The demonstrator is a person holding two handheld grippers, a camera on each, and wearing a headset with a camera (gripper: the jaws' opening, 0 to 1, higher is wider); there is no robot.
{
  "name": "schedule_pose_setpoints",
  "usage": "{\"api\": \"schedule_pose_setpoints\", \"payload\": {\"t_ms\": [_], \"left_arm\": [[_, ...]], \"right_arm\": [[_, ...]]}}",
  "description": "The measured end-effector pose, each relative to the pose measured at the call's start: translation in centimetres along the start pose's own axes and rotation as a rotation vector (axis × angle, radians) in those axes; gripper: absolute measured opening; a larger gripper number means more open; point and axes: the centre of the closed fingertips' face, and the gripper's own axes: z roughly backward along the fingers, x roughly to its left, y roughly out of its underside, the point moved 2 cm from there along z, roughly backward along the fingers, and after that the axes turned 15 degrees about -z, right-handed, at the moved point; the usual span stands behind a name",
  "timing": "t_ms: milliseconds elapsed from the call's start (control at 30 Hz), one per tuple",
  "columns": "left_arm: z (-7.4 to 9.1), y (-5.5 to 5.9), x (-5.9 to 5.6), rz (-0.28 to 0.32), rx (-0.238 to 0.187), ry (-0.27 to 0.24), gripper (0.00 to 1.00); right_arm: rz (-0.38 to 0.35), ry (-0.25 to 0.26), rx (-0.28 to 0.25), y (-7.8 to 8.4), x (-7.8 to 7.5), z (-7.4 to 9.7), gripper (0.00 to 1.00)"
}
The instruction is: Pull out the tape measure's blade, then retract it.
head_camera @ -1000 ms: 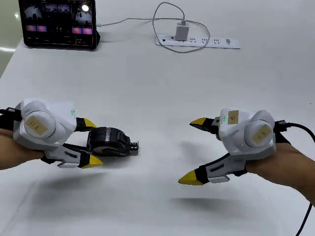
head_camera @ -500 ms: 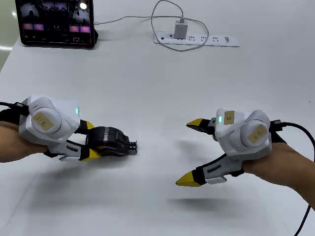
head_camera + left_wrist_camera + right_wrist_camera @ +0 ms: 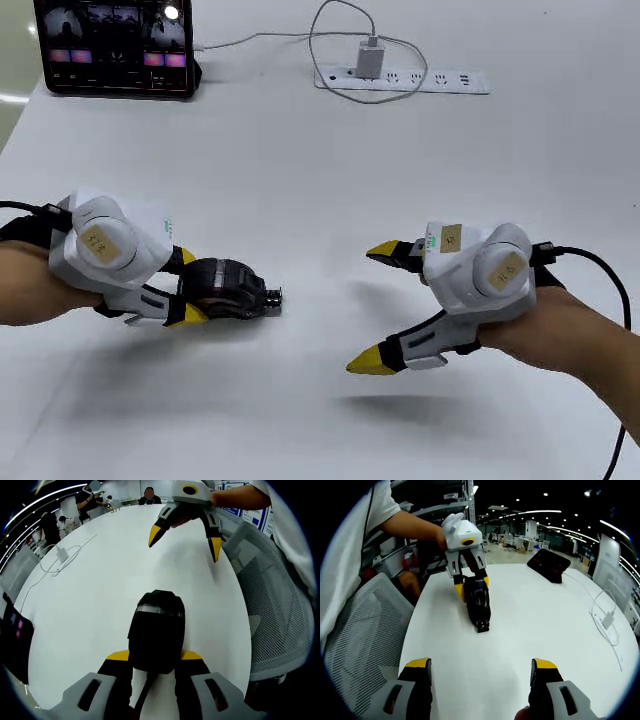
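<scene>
Left gripper (image 3: 188, 286) clamps the rounded black tape measure (image 3: 230, 288).

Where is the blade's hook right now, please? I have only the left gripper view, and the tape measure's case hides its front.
Observer: The hook sits at the mouth of the tape measure; no blade is drawn out.
Operator: Thank you; is the right gripper lined up with it?
Observer: In the right gripper view the hook points back between the open jaws of the right gripper, with bare table between.
</scene>
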Motion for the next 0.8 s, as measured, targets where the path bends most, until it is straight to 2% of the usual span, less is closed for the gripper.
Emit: {"api": "schedule_pose_setpoints", "payload": {"t_ms": [233,400,800], "left_arm": [[0.0,0.1,0.0,0.001,0.01,-0.003,0.27],[0.0,0.1,0.0,0.003,0.012,-0.004,0.27],[-0.1,0.1,0.0,0.011,0.012,0.001,0.27]], "right_arm": [[0.004,-0.019,-0.028,-1.0,-0.5,-1.5,0.73],[0.021,-0.025,-0.05,-1.7,-0.7,-2.5,0.62],[0.051,-0.051,-0.031,-1.9,-0.8,-4.8,0.51]]}}
